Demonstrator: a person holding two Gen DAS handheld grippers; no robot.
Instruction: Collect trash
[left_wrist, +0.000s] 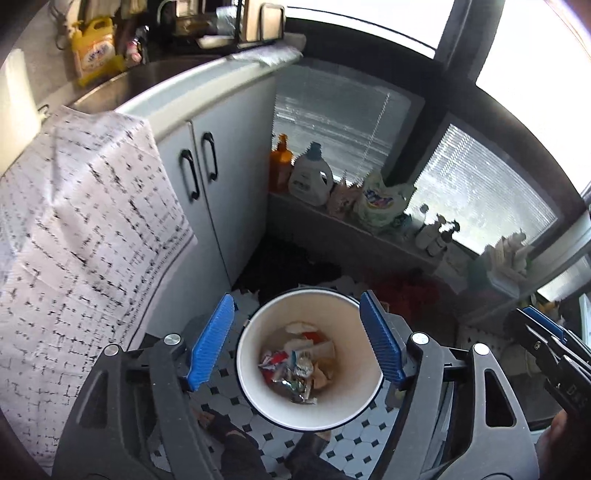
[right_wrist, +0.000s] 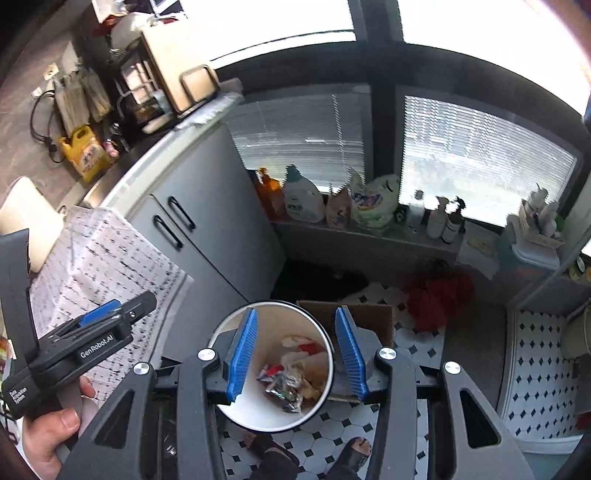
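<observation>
A white round trash bin (left_wrist: 255, 384) stands on the tiled floor, holding crumpled wrappers and paper (left_wrist: 295, 369). My left gripper (left_wrist: 297, 341) is open and empty, hovering above the bin with its blue pads (left_wrist: 210, 343) wide apart. My right gripper (right_wrist: 295, 356) is also open and empty above the same bin (right_wrist: 243, 410), over the wrappers (right_wrist: 288, 380). The left gripper shows at the left of the right wrist view (right_wrist: 107, 315). The right gripper shows at the right edge of the left wrist view (left_wrist: 543, 332).
A table with a patterned cloth (left_wrist: 81, 221) is at the left. White cabinets (left_wrist: 218, 173) stand behind the bin. A ledge holds detergent bottles (left_wrist: 310, 177) and bags. A cardboard box (right_wrist: 369, 317) and red cloth (right_wrist: 436, 291) lie near the bin. My feet (right_wrist: 354, 450) are below.
</observation>
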